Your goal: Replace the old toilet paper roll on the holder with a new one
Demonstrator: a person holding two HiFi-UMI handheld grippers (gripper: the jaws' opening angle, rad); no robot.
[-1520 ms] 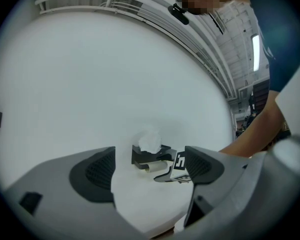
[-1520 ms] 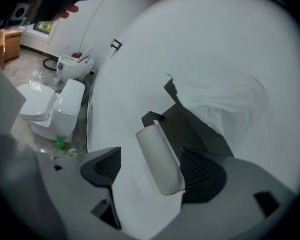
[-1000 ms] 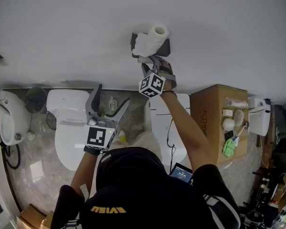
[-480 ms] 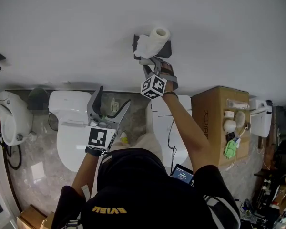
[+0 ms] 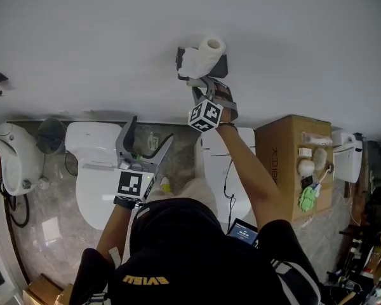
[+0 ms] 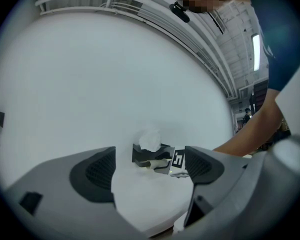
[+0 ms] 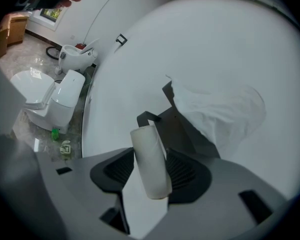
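Observation:
A black holder (image 5: 217, 63) is fixed to the white wall, with a full white roll (image 5: 211, 45) resting on top of it and loose paper (image 5: 192, 62) hanging beside it. My right gripper (image 5: 200, 82) reaches up to the holder's underside and is shut on a thin, nearly used-up roll (image 7: 149, 154), which stands upright between its pads next to the holder's arm (image 7: 146, 118). My left gripper (image 5: 143, 138) hovers lower and to the left, open and empty; its view shows the holder (image 6: 151, 155) some way ahead between the jaws.
Below the wall stand a white toilet (image 5: 94, 167) on the left, a second toilet (image 5: 221, 164) under my right arm, a urinal (image 5: 9, 156) at the far left and a cardboard box (image 5: 291, 161) with small items on the right.

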